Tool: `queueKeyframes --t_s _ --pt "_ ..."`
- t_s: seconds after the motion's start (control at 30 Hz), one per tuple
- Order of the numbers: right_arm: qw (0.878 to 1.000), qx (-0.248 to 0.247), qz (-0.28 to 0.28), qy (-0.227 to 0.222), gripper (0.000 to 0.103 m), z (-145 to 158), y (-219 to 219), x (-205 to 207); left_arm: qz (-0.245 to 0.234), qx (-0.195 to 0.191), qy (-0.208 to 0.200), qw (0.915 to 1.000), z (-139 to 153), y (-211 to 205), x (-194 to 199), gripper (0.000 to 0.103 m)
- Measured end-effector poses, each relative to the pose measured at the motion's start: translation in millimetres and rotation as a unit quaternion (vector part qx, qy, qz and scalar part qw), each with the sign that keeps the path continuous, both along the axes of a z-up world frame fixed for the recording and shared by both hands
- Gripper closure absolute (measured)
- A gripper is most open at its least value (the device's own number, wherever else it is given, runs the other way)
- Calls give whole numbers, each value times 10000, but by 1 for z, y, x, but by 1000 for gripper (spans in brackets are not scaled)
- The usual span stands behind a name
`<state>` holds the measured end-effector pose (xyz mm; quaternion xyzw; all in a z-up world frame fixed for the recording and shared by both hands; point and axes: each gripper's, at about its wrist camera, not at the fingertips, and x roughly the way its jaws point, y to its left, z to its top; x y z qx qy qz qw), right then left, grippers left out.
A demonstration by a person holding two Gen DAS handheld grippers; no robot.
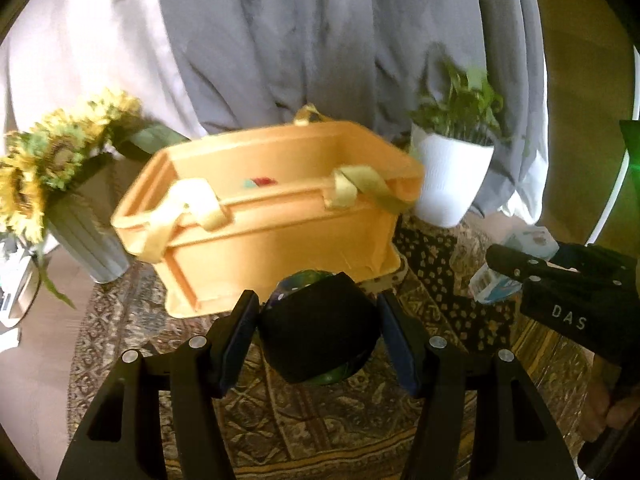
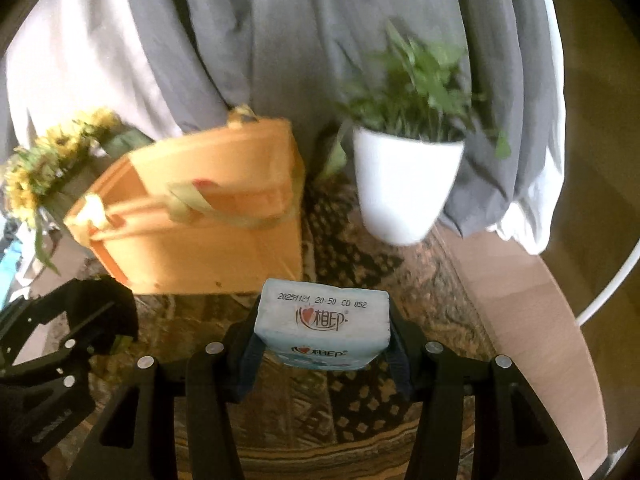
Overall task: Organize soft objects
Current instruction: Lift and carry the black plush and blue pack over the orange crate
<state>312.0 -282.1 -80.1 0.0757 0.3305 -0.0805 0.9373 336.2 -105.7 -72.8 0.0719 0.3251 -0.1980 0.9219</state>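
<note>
The left gripper (image 1: 318, 338) has its jaws pinched on a dark rounded soft object (image 1: 316, 326), black over most of its surface with green and blue showing at its top and bottom edges. It hangs above the patterned cloth (image 1: 452, 280), just in front of the orange basket (image 1: 264, 248).

The right gripper (image 2: 322, 336) has its jaws clamped on a pale blue tissue pack (image 2: 323, 322), which is raised off the cloth. Its upper face carries a stamped line reading "20251121 20:50 CD 052" and a red logo of a heart with Chinese characters; the same logo repeats on the face below. In the left wrist view the gripper body is marked "DAS".

The basket stands open on the cloth with yellowish strap handles (image 1: 360, 188) draped over its rim; small red and teal items lie inside, too blurred to identify. A white pot with a green plant (image 2: 400, 188) stands to its right, sunflowers in a grey vase (image 1: 52, 168) to its left. Grey curtains (image 1: 320, 40) hang behind.
</note>
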Motion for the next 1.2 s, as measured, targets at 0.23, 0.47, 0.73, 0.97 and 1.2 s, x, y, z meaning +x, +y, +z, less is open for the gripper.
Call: queueKeyframes --t_s 0.23,0.47,0.73,0.97,1.2 --pt "9983 -47 261 -509 49 37 20 -7 224 -105 -278 9993 31 20 -6 43" --pt "9946 -92 489 -910 49 63 37 -5 446 -196 -539 9974 60 36 -6 43" --pt "9891 -104 690 -1299 49 88 51 9 652 -238 -904 9935 87 50 3 43" --pt "9848 -149 784 -1541 49 106 59 26 804 -275 -1161 9896 101 57 15 43" --pt "9843 -83 866 -1535 49 110 58 51 881 -233 -1384 9862 111 56 35 43"
